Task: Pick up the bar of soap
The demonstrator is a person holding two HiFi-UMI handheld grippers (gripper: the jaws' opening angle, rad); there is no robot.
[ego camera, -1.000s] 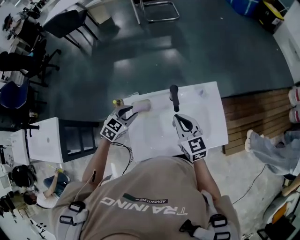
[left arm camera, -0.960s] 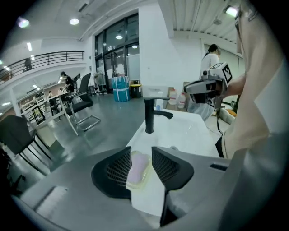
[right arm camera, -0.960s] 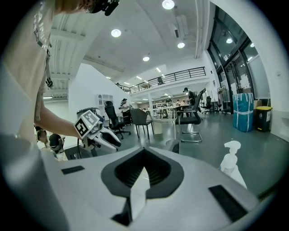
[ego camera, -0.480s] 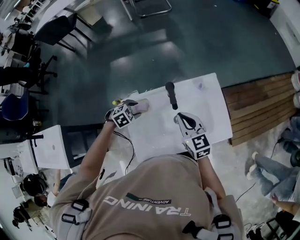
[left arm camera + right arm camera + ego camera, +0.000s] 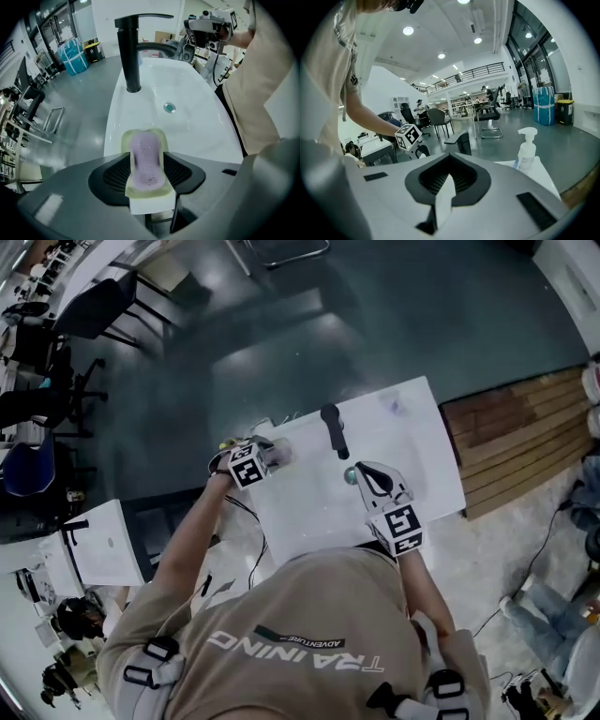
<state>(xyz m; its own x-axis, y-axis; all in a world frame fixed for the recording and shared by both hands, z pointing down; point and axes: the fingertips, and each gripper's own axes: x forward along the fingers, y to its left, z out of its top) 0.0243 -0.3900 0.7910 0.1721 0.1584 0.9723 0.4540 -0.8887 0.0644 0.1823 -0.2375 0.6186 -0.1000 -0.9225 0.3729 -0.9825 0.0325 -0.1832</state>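
A pale purple bar of soap (image 5: 146, 159) lies in a yellow-green dish (image 5: 139, 138) on the left rim of the white sink (image 5: 197, 126). My left gripper (image 5: 146, 165) stands open around them, one black pad on either side of the dish, neither visibly pressing. From the head view, the left gripper (image 5: 265, 454) covers most of the soap (image 5: 280, 452). My right gripper (image 5: 367, 479) hovers over the basin near the drain (image 5: 351, 474), its jaws together with nothing in them (image 5: 443, 197).
A black faucet (image 5: 129, 51) stands at the sink's back edge, just right of the soap. A clear pump bottle (image 5: 527, 147) sits on the far right corner of the sink. Office chairs and desks stand on the grey floor beyond.
My left gripper has moved forward from in front of the soap until its jaws stand around the dish. The right gripper has stayed over the basin.
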